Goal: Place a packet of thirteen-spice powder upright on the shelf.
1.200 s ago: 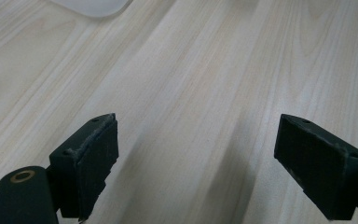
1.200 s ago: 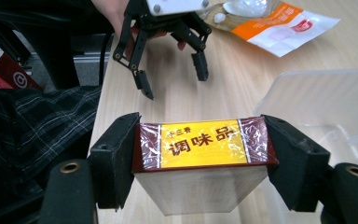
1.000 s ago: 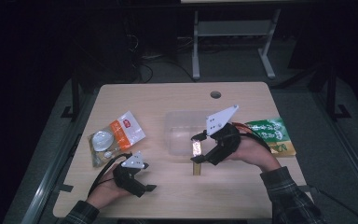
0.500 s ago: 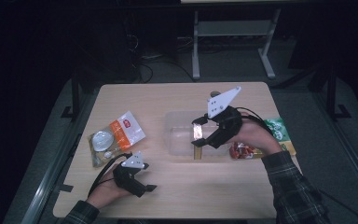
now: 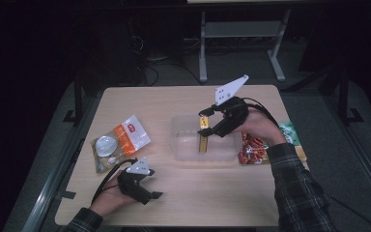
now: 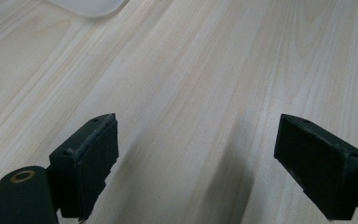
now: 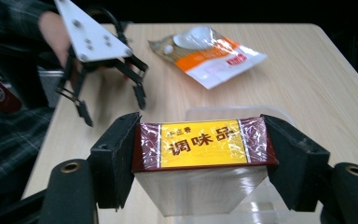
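While right gripper (image 7: 200, 158) clamps seasoning box (image 7: 200, 149) — yellow label readable close-up, left gripper (image 6: 200, 163) gaping, empty.

The yellow-labelled box (image 7: 200, 149) reads "十三香" and, larger, "调味品".

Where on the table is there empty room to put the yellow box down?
Bare wood runs along the far edge behind the clear tub, and in front of it beside the left gripper. It is crowded by the orange-and-white packet and the red snack bag.
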### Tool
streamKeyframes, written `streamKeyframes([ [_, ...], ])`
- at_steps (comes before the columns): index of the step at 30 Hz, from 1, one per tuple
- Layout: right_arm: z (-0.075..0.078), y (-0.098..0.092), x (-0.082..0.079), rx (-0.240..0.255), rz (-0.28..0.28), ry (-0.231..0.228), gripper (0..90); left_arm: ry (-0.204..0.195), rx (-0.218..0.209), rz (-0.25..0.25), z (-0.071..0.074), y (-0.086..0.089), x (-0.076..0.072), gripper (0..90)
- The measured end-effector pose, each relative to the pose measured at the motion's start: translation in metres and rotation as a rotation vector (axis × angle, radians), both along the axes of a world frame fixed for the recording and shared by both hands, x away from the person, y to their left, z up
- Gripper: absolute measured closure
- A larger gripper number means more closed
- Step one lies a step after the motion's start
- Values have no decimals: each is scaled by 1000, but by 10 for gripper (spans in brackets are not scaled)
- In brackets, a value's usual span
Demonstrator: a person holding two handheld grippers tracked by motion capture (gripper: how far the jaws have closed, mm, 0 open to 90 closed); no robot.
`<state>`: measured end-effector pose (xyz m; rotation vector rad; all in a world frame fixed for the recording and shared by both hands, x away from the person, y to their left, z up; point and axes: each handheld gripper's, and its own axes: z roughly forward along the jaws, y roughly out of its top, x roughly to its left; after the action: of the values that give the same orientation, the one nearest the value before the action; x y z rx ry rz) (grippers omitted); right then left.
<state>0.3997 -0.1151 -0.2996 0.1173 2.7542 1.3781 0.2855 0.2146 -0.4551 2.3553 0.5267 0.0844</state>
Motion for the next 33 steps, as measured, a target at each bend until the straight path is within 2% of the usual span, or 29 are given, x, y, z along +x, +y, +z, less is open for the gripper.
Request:
streamKeyframes([
  [2, -2, 1, 6, -15, -1, -15, 313, -2, 0, -1, -1, 0, 0, 130],
  [3, -3, 2, 7, -13, -11, -1, 313, -3, 11, -10, 0, 0, 0, 130],
  [4, -3, 2, 11, -10, -12, -2, 313, 4, 2, -2, -1, 0, 0, 130],
  [7, -4, 3, 18, -9, -13, -6, 313, 4, 14, -9, 0, 0, 0, 130],
  [10, -5, 3, 24, 16, -11, -2, 313, 3, 16, -11, 0, 0, 0, 130],
  [15, -7, 3, 32, 8, -13, -6, 313, 6, 8, -4, -1, 0, 0, 130],
  [19, -9, 5, 36, 18, -16, 20, 313, 6, 8, -1, -1, 0, -1, 130],
  [33, -23, 10, 47, -14, -17, 44, 312, 5, 22, -5, 0, 2, 0, 131],
])
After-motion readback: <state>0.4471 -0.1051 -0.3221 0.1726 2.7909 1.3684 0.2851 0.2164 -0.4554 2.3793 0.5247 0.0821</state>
